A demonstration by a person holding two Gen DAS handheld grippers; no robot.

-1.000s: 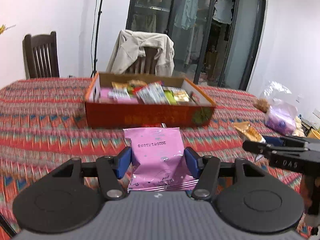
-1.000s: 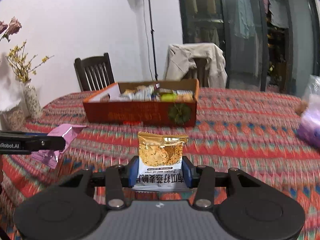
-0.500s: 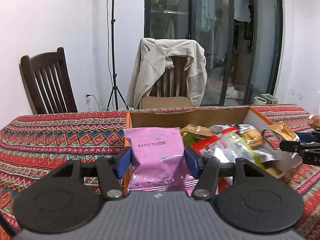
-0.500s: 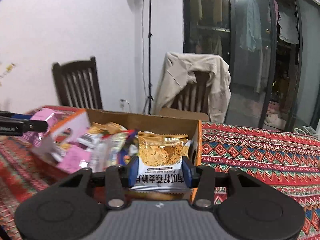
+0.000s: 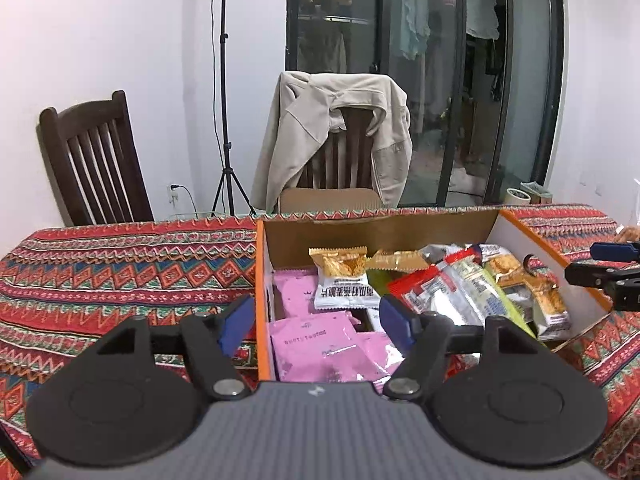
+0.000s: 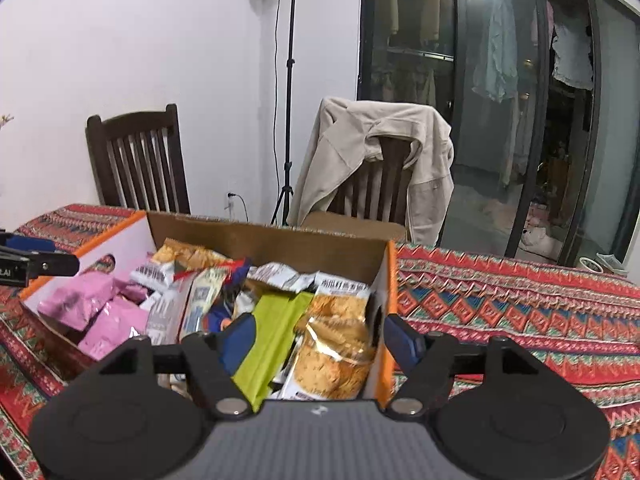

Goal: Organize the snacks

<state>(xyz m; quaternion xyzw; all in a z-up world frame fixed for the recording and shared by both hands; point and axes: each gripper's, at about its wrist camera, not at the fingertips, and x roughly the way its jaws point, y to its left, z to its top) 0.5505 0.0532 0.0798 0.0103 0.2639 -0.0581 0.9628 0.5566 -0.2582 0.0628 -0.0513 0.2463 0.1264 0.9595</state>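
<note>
My left gripper (image 5: 317,320) hangs over the left end of the cardboard snack box (image 5: 262,280). Its jaws are opening and the pads touch nothing. Below them the pink packet (image 5: 316,340) lies in the box on other pink packets. Over the box's right end (image 6: 390,280) my right gripper (image 6: 320,338) is also opening. The gold cracker packet (image 6: 336,344) lies under it, against the right wall and free of the pads. Each gripper shows at the edge of the other's view: the right gripper (image 5: 600,262) and the left gripper (image 6: 40,254).
The box holds several mixed snack packets and stands on a table with a red patterned cloth (image 5: 120,272). Behind the table are a dark wooden chair (image 5: 96,160), a chair draped with a beige jacket (image 5: 336,136), a light stand (image 5: 224,120) and glass doors (image 6: 520,120).
Both grippers travelled from in front of the box to over it, each with its packet. Both then opened, and the pink and gold packets dropped into the box.
</note>
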